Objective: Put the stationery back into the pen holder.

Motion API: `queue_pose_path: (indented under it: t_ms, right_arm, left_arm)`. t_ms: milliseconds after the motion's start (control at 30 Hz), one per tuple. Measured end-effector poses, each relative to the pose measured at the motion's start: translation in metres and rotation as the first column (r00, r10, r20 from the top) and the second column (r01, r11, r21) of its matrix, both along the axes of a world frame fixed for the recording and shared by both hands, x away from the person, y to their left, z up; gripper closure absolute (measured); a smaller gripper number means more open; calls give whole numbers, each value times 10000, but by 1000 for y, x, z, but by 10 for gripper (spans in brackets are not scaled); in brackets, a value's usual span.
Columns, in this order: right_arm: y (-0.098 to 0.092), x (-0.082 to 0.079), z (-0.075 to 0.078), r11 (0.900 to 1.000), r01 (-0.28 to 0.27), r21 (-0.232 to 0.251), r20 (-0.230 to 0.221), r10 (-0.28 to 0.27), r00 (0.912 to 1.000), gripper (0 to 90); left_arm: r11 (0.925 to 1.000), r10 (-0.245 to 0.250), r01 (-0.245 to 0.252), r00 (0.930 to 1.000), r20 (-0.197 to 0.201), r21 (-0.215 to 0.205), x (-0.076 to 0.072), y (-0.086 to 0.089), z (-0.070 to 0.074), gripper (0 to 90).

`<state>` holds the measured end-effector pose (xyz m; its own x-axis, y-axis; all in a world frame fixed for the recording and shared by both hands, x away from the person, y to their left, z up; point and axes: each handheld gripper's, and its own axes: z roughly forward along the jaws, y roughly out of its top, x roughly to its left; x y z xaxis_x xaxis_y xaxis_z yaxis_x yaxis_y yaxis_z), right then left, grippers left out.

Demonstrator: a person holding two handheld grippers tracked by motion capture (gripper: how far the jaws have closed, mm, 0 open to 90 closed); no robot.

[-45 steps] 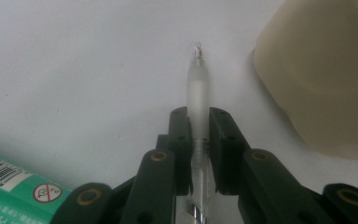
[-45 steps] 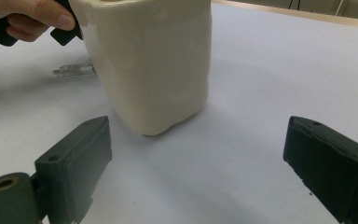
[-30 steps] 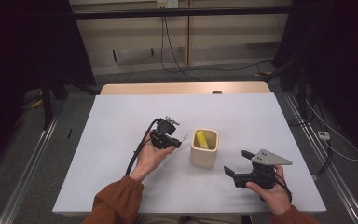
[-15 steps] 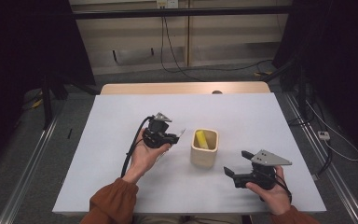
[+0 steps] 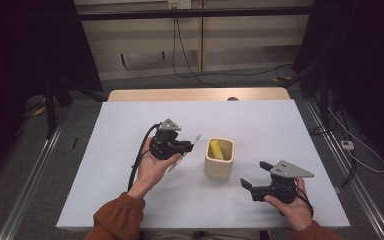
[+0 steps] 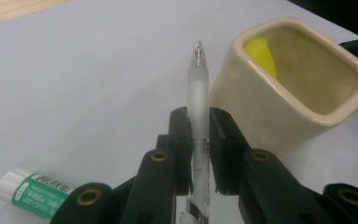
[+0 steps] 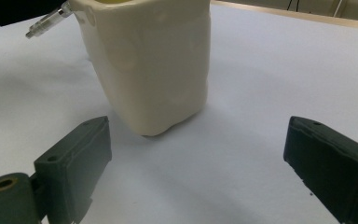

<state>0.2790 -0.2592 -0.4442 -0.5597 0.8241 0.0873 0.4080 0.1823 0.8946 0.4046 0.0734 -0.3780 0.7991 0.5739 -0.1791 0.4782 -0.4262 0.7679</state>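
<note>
1. pen (image 6: 199, 98): a clear, frosted-barrel pen, clamped between the jaws of the left gripper (image 5: 182, 146), its tip pointing toward the cream ceramic cup (image 5: 219, 159) just beside it.
2. since a second ago the left hand (image 5: 152, 167) has lifted the pen off the white table (image 5: 130, 200) and drawn it a little back to the left, away from the cup; the jaws have stayed tight on the barrel.
3. in the left gripper view the pen tip sits next to the cup's rim, not over the opening. a yellow object (image 6: 260, 53) already stands inside.
4. a green-labelled glue stick (image 6: 35, 193) lies on the table below the left gripper, untouched.
5. the right gripper (image 5: 257, 177) rests low on the table with its jaws wide apart and nothing between them, facing the cup from near by; it has not moved.
6. judgement: the pen is picked up and held clear, so the likely next step is tipping it upright and carrying it over the cup's mouth.
</note>
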Motion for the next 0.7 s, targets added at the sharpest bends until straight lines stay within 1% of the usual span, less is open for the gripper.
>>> queue_pose_path:
  t_ms: [100, 167, 300, 333, 367, 500, 567, 633, 700]
  right_arm:
    - [0, 0, 0, 10000, 2, -14, -19, -2, 10000, 76]
    - [0, 0, 0, 10000, -8, -8, -16, 8, 10000, 76]
    - [0, 0, 0, 10000, -5, -19, -14, 5, 10000, 76]
    - [0, 0, 0, 10000, 4, -24, -24, -4, 10000, 76]
    - [0, 0, 0, 10000, -1, -10, -16, 1, 10000, 76]
    - [0, 0, 0, 10000, -16, -25, 2, 16, 10000, 76]
    - [0, 0, 0, 10000, -15, -20, -13, 15, 10000, 76]
    - [0, 0, 0, 10000, -13, -13, -19, 13, 10000, 76]
    - [0, 0, 0, 10000, 1, -20, -30, -1, 10000, 76]
  left_arm:
    - [9995, 0, 6, 9998, 213, -301, -3, 2, 5, 802]
    - [9991, -91, 107, 9992, 383, -408, -5, 3, 7, 803]
    - [9980, -314, 345, 9979, 572, -531, -8, 1, 10, 803]
    - [9976, -292, 326, 9980, 568, -605, -9, 1, 10, 803]
    - [9977, -292, 327, 9979, 586, -594, -9, 0, 11, 802]
    - [9956, -160, 239, 9961, 873, -901, -11, 2, 14, 803]
    - [9952, -87, 189, 9944, 1053, -964, -11, 4, 17, 802]
    - [9936, -30, 166, 9926, 1216, -1115, -12, 6, 18, 803]
    - [9928, -69, 247, 9888, 1494, -1175, -13, 6, 20, 803]
